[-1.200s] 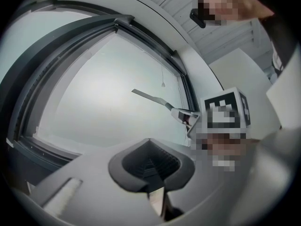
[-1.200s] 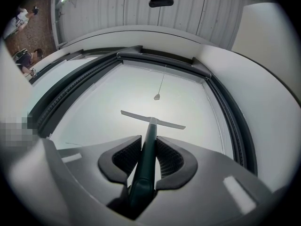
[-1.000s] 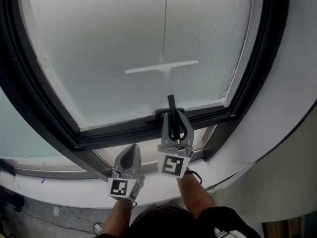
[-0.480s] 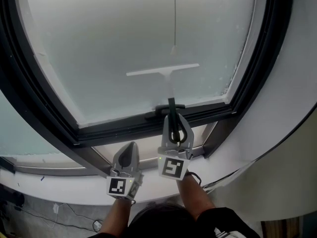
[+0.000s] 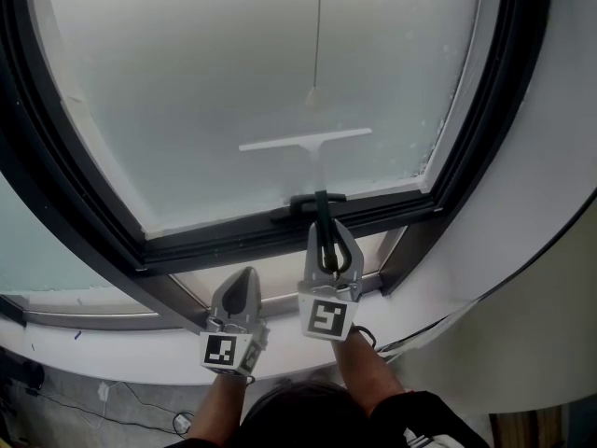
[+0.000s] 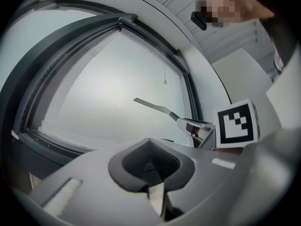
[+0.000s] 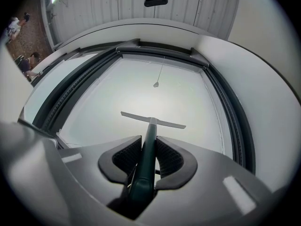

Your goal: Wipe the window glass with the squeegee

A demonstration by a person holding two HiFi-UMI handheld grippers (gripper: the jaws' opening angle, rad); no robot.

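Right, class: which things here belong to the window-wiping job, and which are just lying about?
In the job:
squeegee
glass
right tool, shut on the squeegee

Not in the job:
left tool, shut, holding nothing
cord pull, hanging in front of the glass
cables on the floor

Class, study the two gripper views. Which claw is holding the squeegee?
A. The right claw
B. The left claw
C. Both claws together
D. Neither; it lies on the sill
A: in the right gripper view the squeegee's dark green handle is clamped between the right claw's pads, its blade pointing at the window glass. In the left gripper view the left claw is shut with nothing in it.
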